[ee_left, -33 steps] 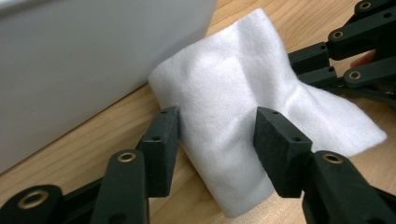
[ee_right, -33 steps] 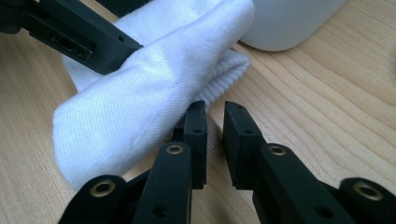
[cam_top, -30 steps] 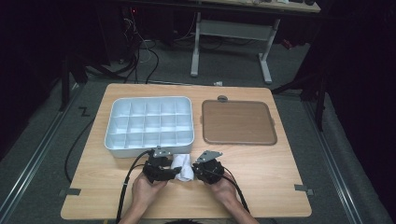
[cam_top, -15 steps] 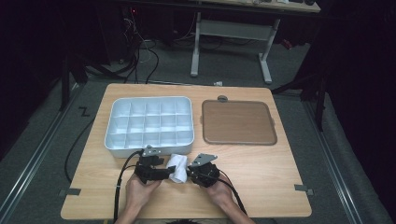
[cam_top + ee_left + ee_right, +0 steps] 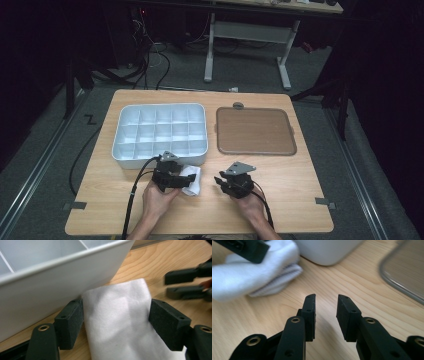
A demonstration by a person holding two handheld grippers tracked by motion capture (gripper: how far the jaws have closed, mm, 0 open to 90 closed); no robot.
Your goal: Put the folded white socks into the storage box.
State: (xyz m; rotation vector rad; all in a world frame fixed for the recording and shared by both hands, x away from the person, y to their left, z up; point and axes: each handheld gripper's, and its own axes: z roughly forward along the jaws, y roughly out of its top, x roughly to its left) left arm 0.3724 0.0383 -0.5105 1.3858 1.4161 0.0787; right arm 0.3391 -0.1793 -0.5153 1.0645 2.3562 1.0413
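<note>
While white cloth (image 5: 120, 322) lies between parted left gripper (image 5: 115, 322), just opening, right gripper (image 5: 325, 315) apart, empty.

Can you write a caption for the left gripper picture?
White cloth lies between the left gripper's opened jaws, beside the white tray.

I see white folded cloth (image 5: 120, 322), soft fine weave, matt. Compartment tray (image 5: 50, 287) upper left, smooth white plastic, slight sheen. Table (image 5: 352, 280) light wood, visible grain. Gripper pads (image 5: 167, 325) black, matt, rubbery.
</note>
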